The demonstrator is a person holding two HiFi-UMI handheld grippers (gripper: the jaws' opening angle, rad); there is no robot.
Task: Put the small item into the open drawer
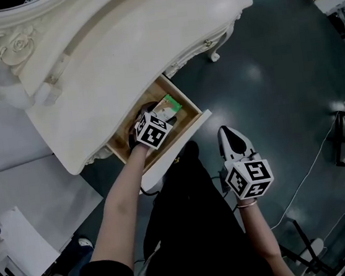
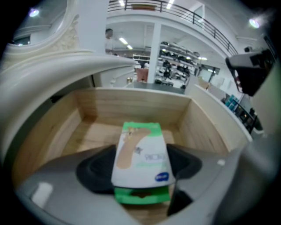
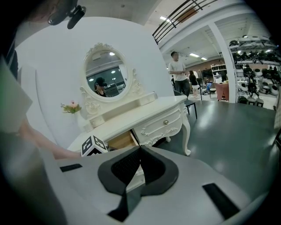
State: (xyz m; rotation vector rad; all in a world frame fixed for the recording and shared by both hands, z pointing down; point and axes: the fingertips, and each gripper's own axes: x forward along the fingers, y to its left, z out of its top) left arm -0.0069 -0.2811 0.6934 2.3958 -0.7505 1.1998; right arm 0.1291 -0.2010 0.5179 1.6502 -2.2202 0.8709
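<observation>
1. The plaster box (image 2: 142,158) is clamped between the wide-set jaws of the left gripper (image 1: 149,116).
2. The box is positioned within the wooden walls of the open drawer (image 2: 131,103) of the white dressing table (image 1: 117,41).
3. The right gripper (image 3: 139,152) is closed and empty, well apart from the drawer.

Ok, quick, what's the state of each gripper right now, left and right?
Left gripper: closed on the plaster box, over the open drawer.
Right gripper: fingers closed, holding nothing.
</observation>
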